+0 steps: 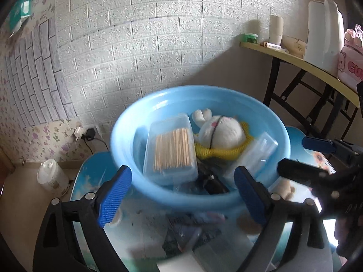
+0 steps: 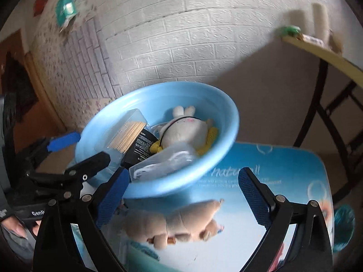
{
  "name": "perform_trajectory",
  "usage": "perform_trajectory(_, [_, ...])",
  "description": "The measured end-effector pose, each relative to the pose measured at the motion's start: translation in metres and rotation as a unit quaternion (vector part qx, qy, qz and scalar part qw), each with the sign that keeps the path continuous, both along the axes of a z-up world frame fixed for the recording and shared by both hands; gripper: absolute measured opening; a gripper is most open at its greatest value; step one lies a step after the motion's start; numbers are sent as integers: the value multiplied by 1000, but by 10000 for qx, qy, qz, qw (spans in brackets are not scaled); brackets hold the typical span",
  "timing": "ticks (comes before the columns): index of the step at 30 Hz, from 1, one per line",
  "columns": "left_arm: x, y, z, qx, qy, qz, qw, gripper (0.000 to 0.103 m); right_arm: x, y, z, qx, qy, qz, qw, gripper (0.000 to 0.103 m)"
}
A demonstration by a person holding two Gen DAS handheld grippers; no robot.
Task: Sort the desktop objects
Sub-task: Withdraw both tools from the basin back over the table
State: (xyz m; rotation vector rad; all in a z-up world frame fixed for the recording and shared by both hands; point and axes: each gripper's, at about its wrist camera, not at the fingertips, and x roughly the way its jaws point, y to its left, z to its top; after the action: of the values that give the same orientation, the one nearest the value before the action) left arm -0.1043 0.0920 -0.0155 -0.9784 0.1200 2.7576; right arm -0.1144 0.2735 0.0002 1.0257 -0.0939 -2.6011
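Blue plastic fills the middle of both wrist views: a round basin [image 1: 199, 145] [image 2: 158, 140] sits on a printed blue surface [image 2: 283, 181] before a white brick-pattern wall [image 1: 158, 45]. Inside it lie a clear box of toothpicks [image 1: 171, 149] [image 2: 127, 136] at left, a white plush rabbit [image 1: 217, 131] [image 2: 183, 127] with yellow trim at centre, a clear plastic packet [image 1: 258, 151] [image 2: 163, 163] at right and a dark labelled item [image 2: 143, 146] between them. A tan plush toy [image 2: 181, 222] lies on the surface in the lower centre of the right wrist view, outside the basin and between the right gripper's [image 2: 183, 195] blue-padded jaws, which stand wide and hold nothing. The left gripper [image 1: 183, 195] frames the basin's near rim, its jaws likewise spread wide and empty. At upper right, a yellow-topped side table [image 1: 306, 65] carries a white jug [image 1: 324, 36], stacked paper cups [image 1: 275, 31] and a pink container [image 1: 351, 61].
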Motion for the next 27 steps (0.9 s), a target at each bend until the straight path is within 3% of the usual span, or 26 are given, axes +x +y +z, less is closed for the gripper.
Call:
perform_trajectory(6, [15, -14, 2, 369, -197, 271, 9988, 92, 20, 7, -7, 235, -216, -128, 9994, 95])
perform_trajectory(20, [60, -21, -17, 228, -454, 393, 9979, 92, 67, 17, -14, -104, -491, -302, 9983, 95])
perform_trajectory(27, [75, -29, -32, 249, -624, 499, 9965, 92, 79, 11, -22, 7, -596, -230, 9980, 95])
